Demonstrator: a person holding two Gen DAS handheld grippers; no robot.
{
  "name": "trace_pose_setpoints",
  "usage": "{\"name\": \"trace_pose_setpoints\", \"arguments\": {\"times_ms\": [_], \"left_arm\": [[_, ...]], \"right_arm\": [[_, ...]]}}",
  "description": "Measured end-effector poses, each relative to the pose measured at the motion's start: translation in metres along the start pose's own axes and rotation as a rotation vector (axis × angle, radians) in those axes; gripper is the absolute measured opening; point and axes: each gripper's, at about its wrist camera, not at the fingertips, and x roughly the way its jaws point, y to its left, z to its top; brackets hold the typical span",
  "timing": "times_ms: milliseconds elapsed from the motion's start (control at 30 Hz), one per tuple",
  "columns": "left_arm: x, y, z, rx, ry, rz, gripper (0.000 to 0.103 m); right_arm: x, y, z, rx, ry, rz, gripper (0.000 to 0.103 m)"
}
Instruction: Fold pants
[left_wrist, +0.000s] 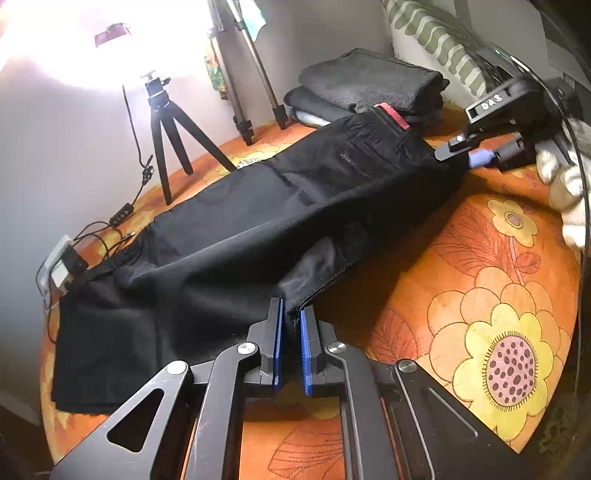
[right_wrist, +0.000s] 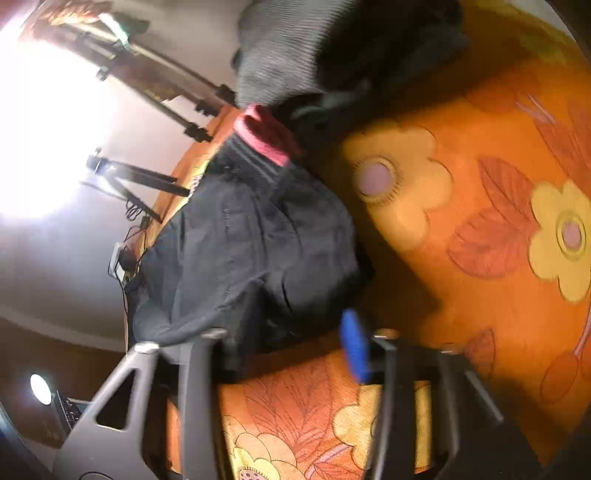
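Note:
Black pants (left_wrist: 258, 221) lie stretched across an orange flowered bedspread (left_wrist: 480, 277), with the pink-lined waistband (left_wrist: 393, 116) at the far end. My left gripper (left_wrist: 291, 306) is shut, its blue pads pinching the hem of one leg. My right gripper (left_wrist: 454, 155) sits at the waist corner, held by a gloved hand (left_wrist: 565, 192). In the blurred right wrist view the pants (right_wrist: 251, 240) bunch between the fingers of the right gripper (right_wrist: 284, 328). Its jaws stand partly apart. The fabric reaches one blue pad (right_wrist: 354, 343) and covers the other finger. Whether the pads press is unclear.
A stack of folded dark clothes (left_wrist: 369, 85) rests behind the waistband, beside a green-striped pillow (left_wrist: 436, 37). Two tripods (left_wrist: 166, 122) (left_wrist: 251, 74) stand at the far edge of the bed. Cables and a power strip (left_wrist: 62, 266) lie by the leg ends. A bright lamp glares at upper left.

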Motion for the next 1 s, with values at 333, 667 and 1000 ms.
{"name": "trace_pose_setpoints", "arguments": {"times_ms": [333, 667, 1000], "left_arm": [[-0.037, -0.014, -0.023, 0.037, -0.004, -0.068, 0.006], [-0.039, -0.063, -0.036, 0.111, 0.06, -0.185, 0.007], [-0.067, -0.034, -0.032, -0.085, 0.037, -0.217, 0.036]], "right_arm": [[-0.062, 0.033, -0.022, -0.271, -0.04, -0.023, 0.016], [-0.086, -0.026, -0.04, -0.311, 0.072, -0.142, 0.039], [-0.078, -0.005, 0.047, -0.432, -0.057, -0.205, 0.056]]}}
